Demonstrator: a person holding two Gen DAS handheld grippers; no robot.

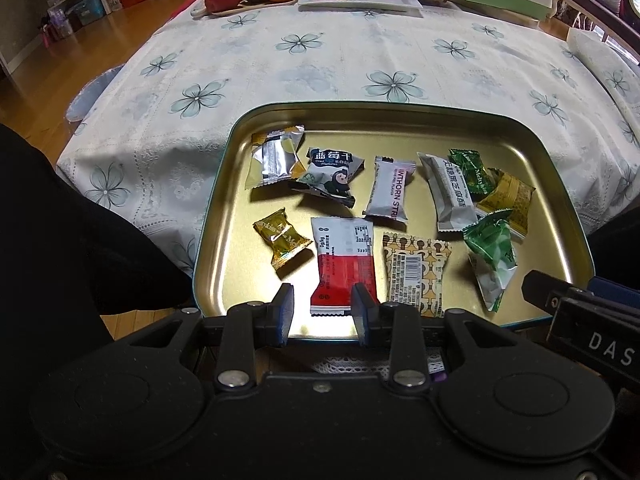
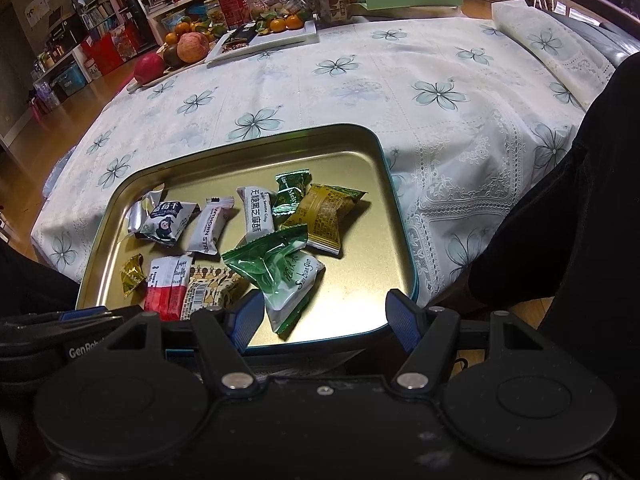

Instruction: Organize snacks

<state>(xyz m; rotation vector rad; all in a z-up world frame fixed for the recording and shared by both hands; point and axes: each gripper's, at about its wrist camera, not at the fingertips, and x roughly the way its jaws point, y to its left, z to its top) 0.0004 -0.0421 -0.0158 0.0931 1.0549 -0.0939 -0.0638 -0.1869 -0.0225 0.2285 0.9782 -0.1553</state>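
Wrapped snacks lie loose in a shallow gold metal tin tray (image 1: 400, 120) on a flower-print cloth-covered tabletop (image 1: 320, 60).
Beyond the tray stand fruit plates (image 1: 248, 4); shelves line the room's wall. Left gripper (image 1: 322, 306) fingers part narrowly over the tray's near edge, empty; right gripper (image 2: 324, 316) fingers gape wide, holding nothing.

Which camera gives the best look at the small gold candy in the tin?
The left wrist view: the small gold candy lies whole and close, print visible. The right wrist view shows it smaller, at the tin's left edge.
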